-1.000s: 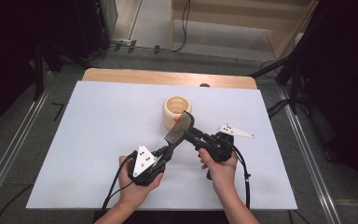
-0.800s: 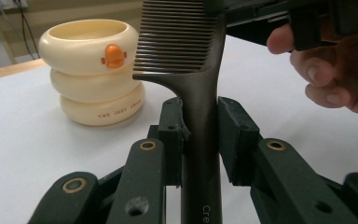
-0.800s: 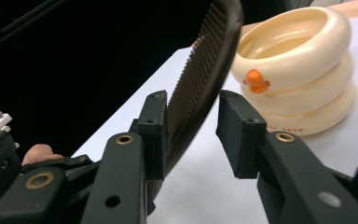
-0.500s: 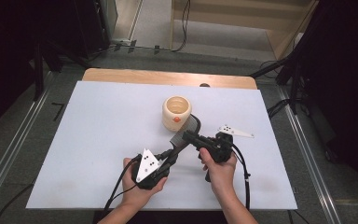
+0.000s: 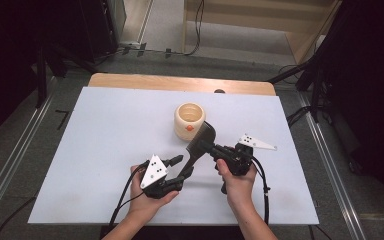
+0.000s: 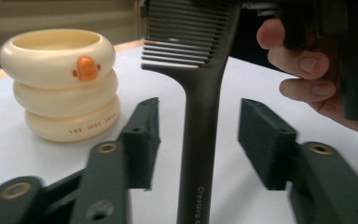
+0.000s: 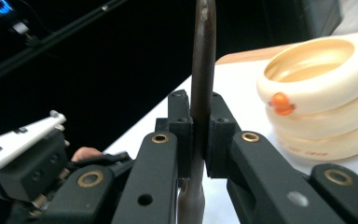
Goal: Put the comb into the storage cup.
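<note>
One white table (image 5: 80, 150) carries one cream cup (image 5: 189, 120), one dark comb (image 5: 198, 147) and two hand-held grippers.

The cup stands upright a little toward the far edge of the table, about midway between the left and right edges. Its wall is shaped like three stacked rings, and a small orange mark (image 6: 87, 68) sits on the top ring, facing the near edge. From above, its inside looks plain cream with nothing visible in it; the bottom cannot be made out clearly.

The comb is held off the table, just on the near side of the cup, slanting from the toothed end near the cup down toward the near edge. In the left gripper view its teeth (image 6: 186, 32) are at the top and its handle (image 6: 199, 154) runs down the middle of the picture.

The right gripper (image 7: 199, 135) has its jaws pressed together on the comb, the black pads tight against both flat sides. The right hand (image 5: 237, 180) holds it.

The left gripper (image 6: 199, 140) has its jaws spread wide; the comb's handle passes between them with a clear gap on each side, touching neither. The left hand (image 5: 147, 197) grips it near the table's near edge.
</note>
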